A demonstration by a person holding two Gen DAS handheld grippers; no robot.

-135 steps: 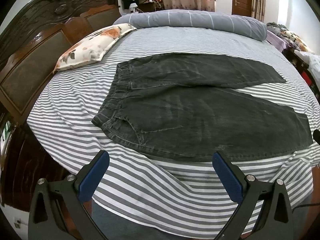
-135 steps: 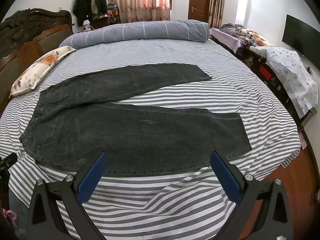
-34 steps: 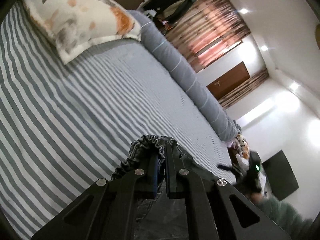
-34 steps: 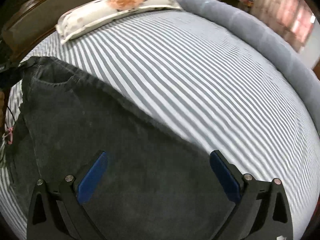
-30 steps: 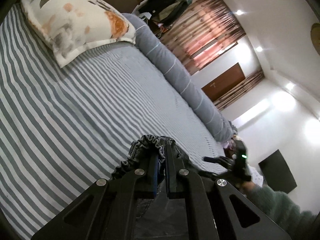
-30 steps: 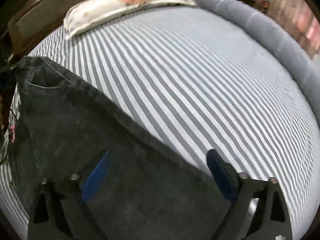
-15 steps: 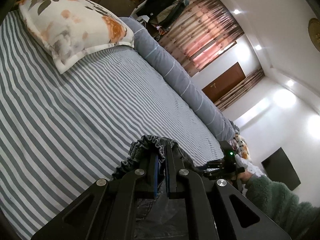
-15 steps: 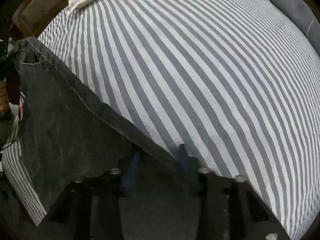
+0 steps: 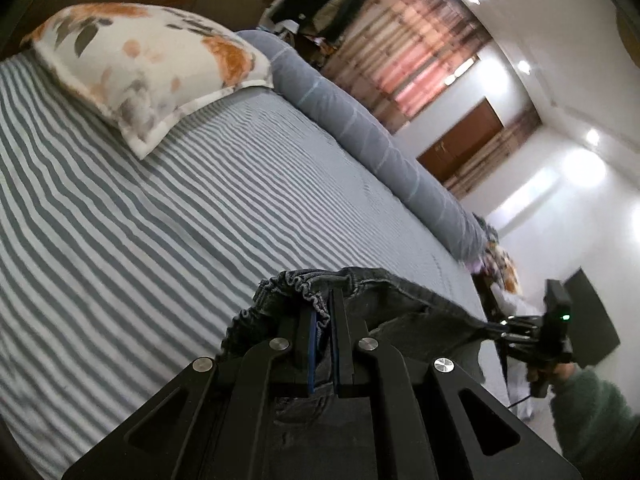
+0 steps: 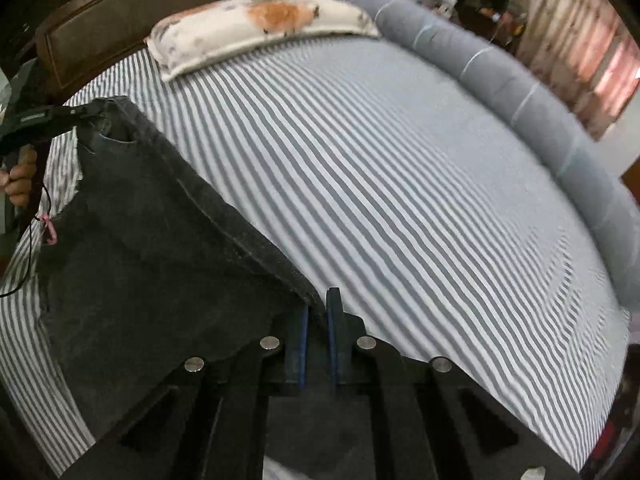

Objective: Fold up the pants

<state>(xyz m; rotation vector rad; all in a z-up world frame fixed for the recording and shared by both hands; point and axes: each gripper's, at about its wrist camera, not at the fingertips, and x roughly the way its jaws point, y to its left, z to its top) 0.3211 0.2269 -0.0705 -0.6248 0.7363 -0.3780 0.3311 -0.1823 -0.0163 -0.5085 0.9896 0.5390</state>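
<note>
The dark grey pants (image 10: 132, 248) hang stretched between my two grippers above the striped bed. My left gripper (image 9: 324, 320) is shut on the gathered elastic waistband (image 9: 296, 284). In the right wrist view my right gripper (image 10: 316, 312) is shut on the edge of a pant leg, and the cloth runs up to the left toward the left gripper (image 10: 86, 114) at the waistband. In the left wrist view the right gripper (image 9: 500, 330) pinches the far end of the fabric, held by a hand in a green sleeve (image 9: 592, 412). The lower part of the pants is hidden behind the gripper bodies.
The bed (image 10: 400, 184) has a grey and white striped sheet. A floral pillow (image 9: 148, 64) lies near the wooden headboard (image 10: 120, 28). A long grey bolster (image 10: 540, 108) runs along the far side. Curtains (image 9: 412, 52) and a brown door (image 9: 464, 148) stand beyond.
My right gripper went from wide open over the pants to shut on the leg edge and rose with it. The left gripper kept its hold on the waistband and lifted a little.
</note>
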